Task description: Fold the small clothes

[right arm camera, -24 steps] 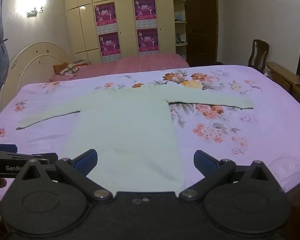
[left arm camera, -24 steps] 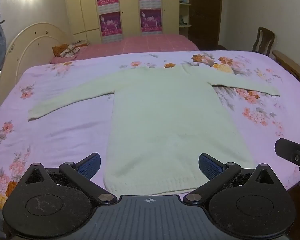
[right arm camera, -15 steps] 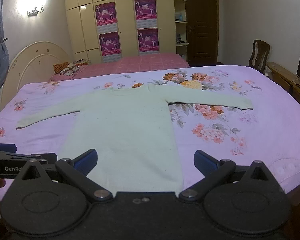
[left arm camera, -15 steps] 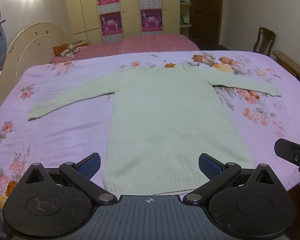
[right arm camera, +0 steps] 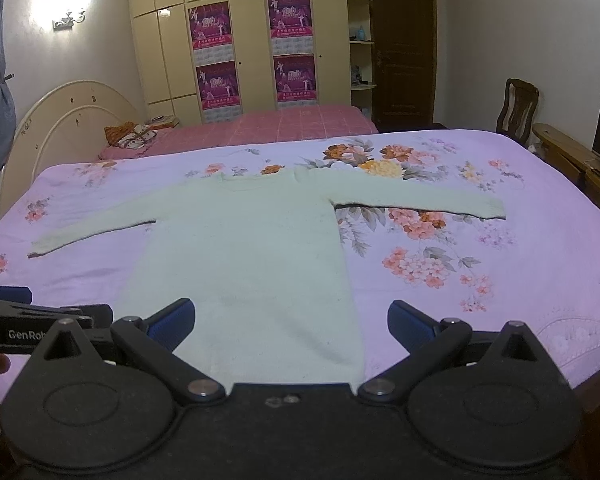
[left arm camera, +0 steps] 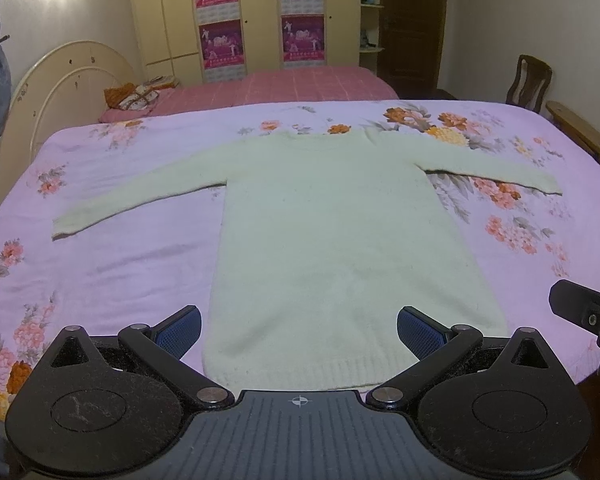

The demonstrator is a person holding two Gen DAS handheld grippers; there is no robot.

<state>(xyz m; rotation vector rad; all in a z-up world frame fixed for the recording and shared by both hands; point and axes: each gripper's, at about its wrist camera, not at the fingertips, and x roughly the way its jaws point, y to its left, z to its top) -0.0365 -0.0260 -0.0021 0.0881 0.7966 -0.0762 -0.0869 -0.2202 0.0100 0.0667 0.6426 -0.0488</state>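
No fold is made yet: pale green knitted sweater (left arm camera: 332, 236) lies flat, sleeves outstretched, on the floral pink bedspread (left arm camera: 100, 264), ahead of the left gripper (left arm camera: 299, 326) and right gripper (right arm camera: 291, 322), both spread wide, empty.
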